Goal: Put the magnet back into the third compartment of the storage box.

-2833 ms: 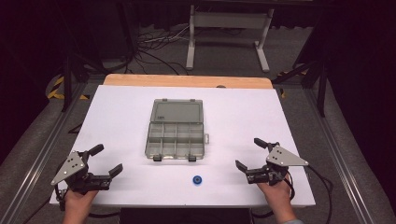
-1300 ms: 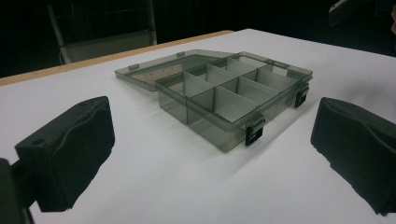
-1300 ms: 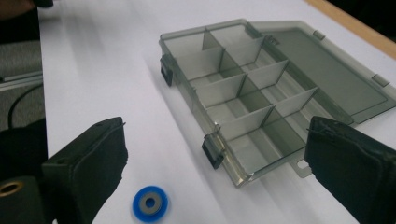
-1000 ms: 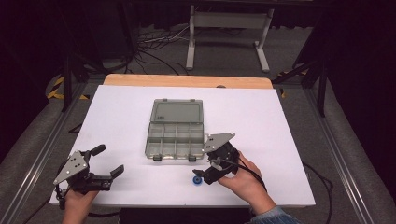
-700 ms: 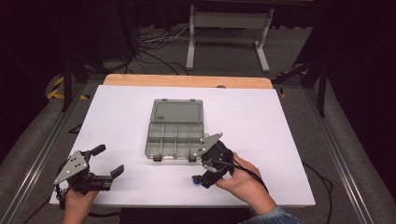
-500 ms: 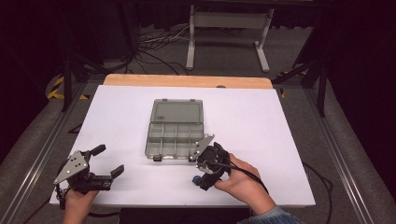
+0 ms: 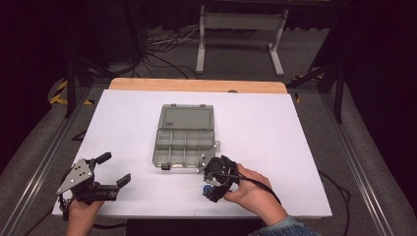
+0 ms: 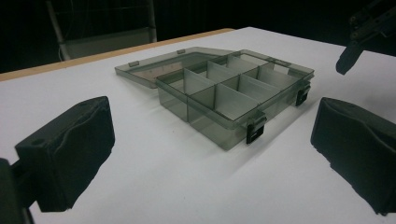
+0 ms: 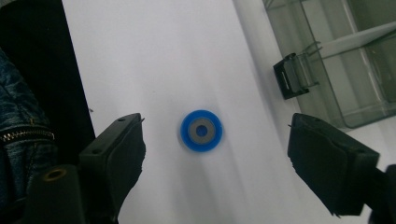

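Note:
A small blue ring with a grey centre (image 9: 201, 130) lies flat on the white table, just in front of the organiser box. My right gripper (image 7: 210, 186) hangs over it, pointing down, jaws open on either side of the ring and not touching it. In the high view the ring (image 7: 207, 188) peeks out beside that gripper. The clear grey organiser box (image 7: 184, 138) sits mid-table with its lid laid back and its compartments empty (image 8: 233, 100). My left gripper (image 7: 114, 170) rests near the front left corner, open and empty, aimed at the box.
The white table (image 7: 275, 128) has a wooden strip along its far edge. Black latches (image 9: 290, 74) stick out from the box's front wall, close to the right gripper. A metal stand (image 7: 240, 29) and cables lie on the floor beyond the table.
My right gripper has swung from the right side of the table in to the front of the box and tipped down over the blue ring. The left gripper has stayed put.

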A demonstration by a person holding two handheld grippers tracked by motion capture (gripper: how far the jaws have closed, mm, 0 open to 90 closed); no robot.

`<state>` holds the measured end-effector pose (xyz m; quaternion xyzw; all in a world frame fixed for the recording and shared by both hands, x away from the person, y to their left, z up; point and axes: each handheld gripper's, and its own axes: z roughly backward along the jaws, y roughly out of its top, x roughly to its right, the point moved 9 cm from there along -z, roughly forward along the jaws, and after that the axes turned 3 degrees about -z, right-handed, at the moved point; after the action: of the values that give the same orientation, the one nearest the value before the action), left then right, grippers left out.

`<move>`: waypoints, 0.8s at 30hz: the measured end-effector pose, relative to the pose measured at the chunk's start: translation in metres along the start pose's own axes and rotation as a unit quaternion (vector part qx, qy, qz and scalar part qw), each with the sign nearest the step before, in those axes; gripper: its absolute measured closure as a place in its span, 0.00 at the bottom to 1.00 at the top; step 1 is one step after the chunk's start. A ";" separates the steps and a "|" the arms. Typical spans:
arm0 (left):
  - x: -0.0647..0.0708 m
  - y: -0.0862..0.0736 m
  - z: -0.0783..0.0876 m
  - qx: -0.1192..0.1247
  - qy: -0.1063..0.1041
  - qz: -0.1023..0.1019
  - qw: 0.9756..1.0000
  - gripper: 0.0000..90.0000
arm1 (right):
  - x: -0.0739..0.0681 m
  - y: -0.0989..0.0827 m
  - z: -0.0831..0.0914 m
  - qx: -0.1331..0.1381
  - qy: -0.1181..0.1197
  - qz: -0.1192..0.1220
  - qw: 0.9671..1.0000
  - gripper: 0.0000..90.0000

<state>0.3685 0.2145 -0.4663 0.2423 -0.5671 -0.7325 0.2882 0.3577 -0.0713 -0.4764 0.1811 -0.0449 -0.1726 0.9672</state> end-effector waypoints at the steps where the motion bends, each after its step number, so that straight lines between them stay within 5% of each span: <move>1: 0.000 0.000 0.000 0.000 0.000 0.000 1.000 0.00 | 0.000 0.000 0.000 0.000 0.000 0.000 1.000 0.22; 24: 0.000 0.000 0.001 -0.003 -0.002 -0.002 1.000 0.00 | -0.004 -0.006 -0.037 -0.033 0.013 0.019 0.999 0.64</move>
<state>0.3682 0.2150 -0.4665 0.2413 -0.5648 -0.7353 0.2866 0.3574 -0.0631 -0.5128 0.1509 -0.0297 -0.1527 0.9762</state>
